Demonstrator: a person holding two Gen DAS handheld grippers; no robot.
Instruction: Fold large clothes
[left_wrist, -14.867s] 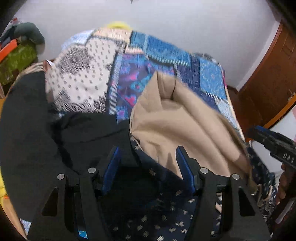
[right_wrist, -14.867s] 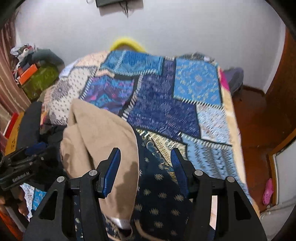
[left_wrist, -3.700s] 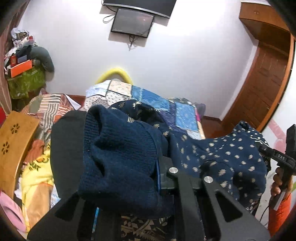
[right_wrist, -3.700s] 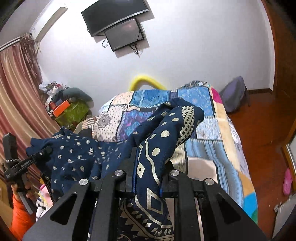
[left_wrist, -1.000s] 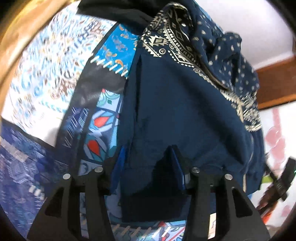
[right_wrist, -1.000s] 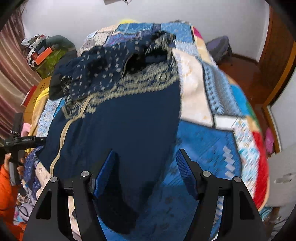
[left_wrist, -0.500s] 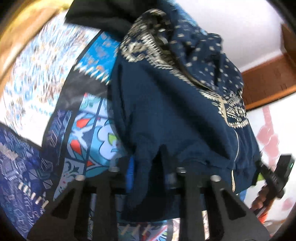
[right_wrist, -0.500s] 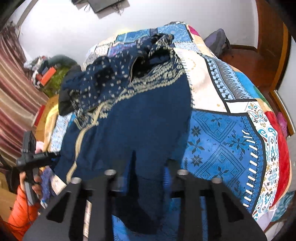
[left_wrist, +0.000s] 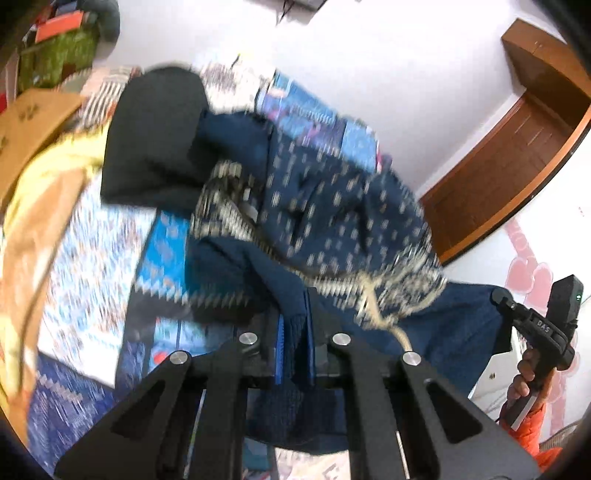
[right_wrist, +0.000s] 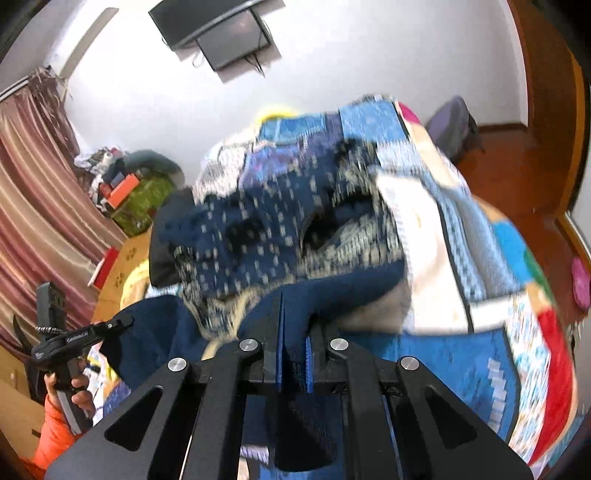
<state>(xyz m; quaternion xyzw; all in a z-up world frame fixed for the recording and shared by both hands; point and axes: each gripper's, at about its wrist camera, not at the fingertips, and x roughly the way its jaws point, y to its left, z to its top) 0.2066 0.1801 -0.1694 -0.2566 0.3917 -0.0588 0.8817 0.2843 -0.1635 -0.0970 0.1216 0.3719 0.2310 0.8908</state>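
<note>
A navy garment (left_wrist: 332, 221) with a dotted, gold-patterned top half lies on the patchwork bed; it also shows in the right wrist view (right_wrist: 266, 236). My left gripper (left_wrist: 295, 328) is shut on its plain navy hem and lifts it. My right gripper (right_wrist: 293, 332) is shut on the other hem corner and lifts it too. Each gripper shows in the other's view, the right one at the far right (left_wrist: 535, 328), the left one at the far left (right_wrist: 77, 336). Both views are blurred by motion.
The patchwork bedspread (right_wrist: 461, 258) covers the bed. A black garment (left_wrist: 155, 140) lies at the garment's far left, with yellow cloth (left_wrist: 33, 192) beside it. A wooden door (left_wrist: 517, 147) stands to the right. Clutter and a green bag (right_wrist: 140, 195) sit by the curtain.
Both grippers have shut on the navy garment's hem and raised it off the bed; both cameras now tilt up toward the far wall.
</note>
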